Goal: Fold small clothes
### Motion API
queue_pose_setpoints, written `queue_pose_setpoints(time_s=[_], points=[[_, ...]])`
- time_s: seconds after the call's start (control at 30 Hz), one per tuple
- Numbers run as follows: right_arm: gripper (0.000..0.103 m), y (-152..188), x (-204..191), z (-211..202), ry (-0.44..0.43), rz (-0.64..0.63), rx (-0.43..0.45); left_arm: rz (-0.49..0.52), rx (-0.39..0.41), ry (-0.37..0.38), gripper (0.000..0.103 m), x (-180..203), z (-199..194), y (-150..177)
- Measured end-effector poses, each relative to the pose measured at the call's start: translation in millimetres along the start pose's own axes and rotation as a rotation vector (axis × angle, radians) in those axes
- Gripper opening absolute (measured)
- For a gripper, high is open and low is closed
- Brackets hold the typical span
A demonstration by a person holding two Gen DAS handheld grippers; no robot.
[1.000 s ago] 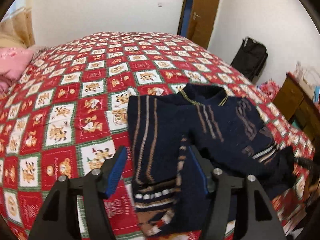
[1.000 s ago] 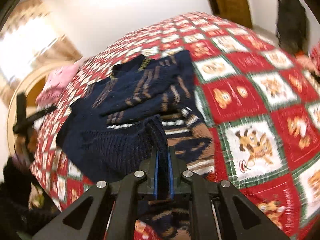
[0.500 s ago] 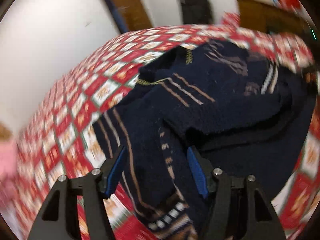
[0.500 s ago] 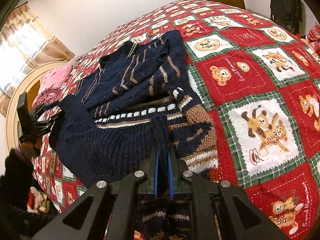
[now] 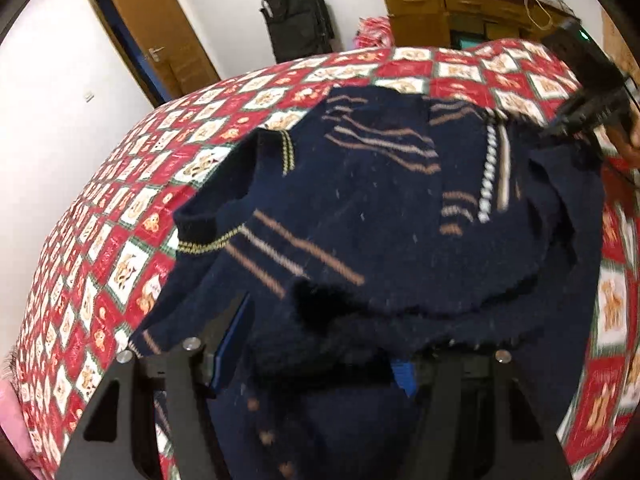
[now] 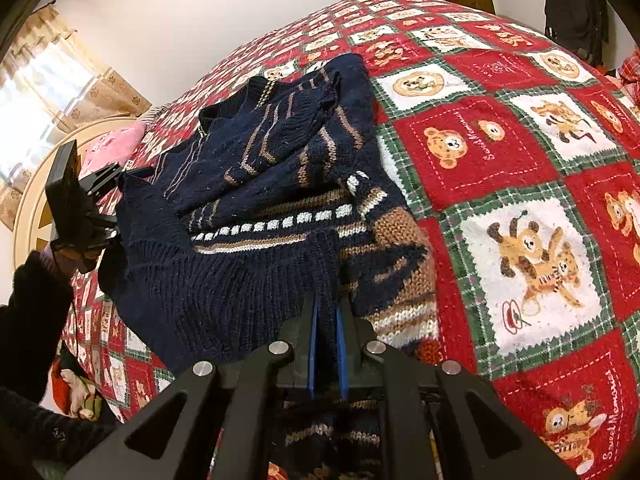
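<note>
The sweater point(image 6: 256, 184), navy knit with tan and white stripes, lies rumpled across the middle of both views on a quilt point(image 6: 520, 168). In the right wrist view the right gripper point(image 6: 325, 344), at bottom centre, is clenched on a fold of the sweater's dark hem, the blue pads pinching the knit. In the left wrist view the left gripper point(image 5: 312, 344), at the bottom, has its jaws spread with sweater fabric bunched between them; I cannot tell whether the pads press on it. The quilt's red squares carry stitched script reading "Sweet Memories" beside bear pictures. A pink pillow point(image 6: 116, 144) sits at upper left in the right view. A brown door point(image 5: 160, 36) and a black bag point(image 5: 298, 20) stand at the top of the left view.
</note>
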State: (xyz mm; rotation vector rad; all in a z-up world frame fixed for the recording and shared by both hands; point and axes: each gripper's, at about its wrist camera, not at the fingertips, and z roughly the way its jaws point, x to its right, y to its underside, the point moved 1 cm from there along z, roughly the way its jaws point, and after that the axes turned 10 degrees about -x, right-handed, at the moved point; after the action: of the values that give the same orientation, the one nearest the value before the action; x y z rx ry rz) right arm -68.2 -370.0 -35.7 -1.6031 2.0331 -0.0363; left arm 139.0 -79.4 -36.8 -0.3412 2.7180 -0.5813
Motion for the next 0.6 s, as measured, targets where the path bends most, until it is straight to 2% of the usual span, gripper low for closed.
queue_pose_setpoints(time_s=[0.13,0.17,0.2,0.23,0.27,0.33,0.37,0.4,0.53,0.57,0.6], points=[[0.009,0.1,9.1,-3.2,-0.056,0.057,-0.008,-0.118,-0.007,0.054,0.062,-9.3,9.6,-7.1],[0.009,0.8,10.1,-4.4,-0.063,0.064,-0.008,-0.158,-0.017,0.069,0.058,-12.3,12.2,-7.3],[0.009,1.6,9.7,-5.5,-0.066,0.063,-0.010,-0.192,-0.025,0.094,0.048,-14.0,13.9,-6.7],[0.010,2.8,8.5,-6.7,-0.060,0.054,-0.014,-0.226,-0.027,0.129,0.043,-15.9,15.6,-6.0],[0.016,3.9,6.5,-7.8,-0.047,0.039,-0.016,-0.248,-0.024,0.142,0.043,-16.7,16.5,-5.3],[0.034,4.5,3.3,-8.1,-0.037,0.021,-0.020,-0.278,-0.018,0.149,0.039,-15.4,16.0,-3.9],[0.049,4.1,2.5,-8.1,-0.043,0.019,-0.020,-0.286,-0.018,0.154,0.039,-14.9,15.7,-3.8],[0.055,3.0,1.8,-8.2,-0.048,0.021,-0.019,-0.293,-0.020,0.154,0.039,-14.7,15.4,-4.3],[0.055,-6.0,-4.4,-5.0,-0.045,-0.013,-0.025,-0.311,-0.034,0.159,0.038,-15.7,13.9,-7.6],[0.053,-8.7,-9.4,-2.8,-0.037,-0.048,-0.035,-0.311,-0.030,0.158,0.037,-15.3,12.7,-8.2],[0.047,-9.7,-13.4,-1.4,-0.018,-0.073,-0.041,-0.314,-0.026,0.157,0.033,-14.7,11.7,-8.5]])
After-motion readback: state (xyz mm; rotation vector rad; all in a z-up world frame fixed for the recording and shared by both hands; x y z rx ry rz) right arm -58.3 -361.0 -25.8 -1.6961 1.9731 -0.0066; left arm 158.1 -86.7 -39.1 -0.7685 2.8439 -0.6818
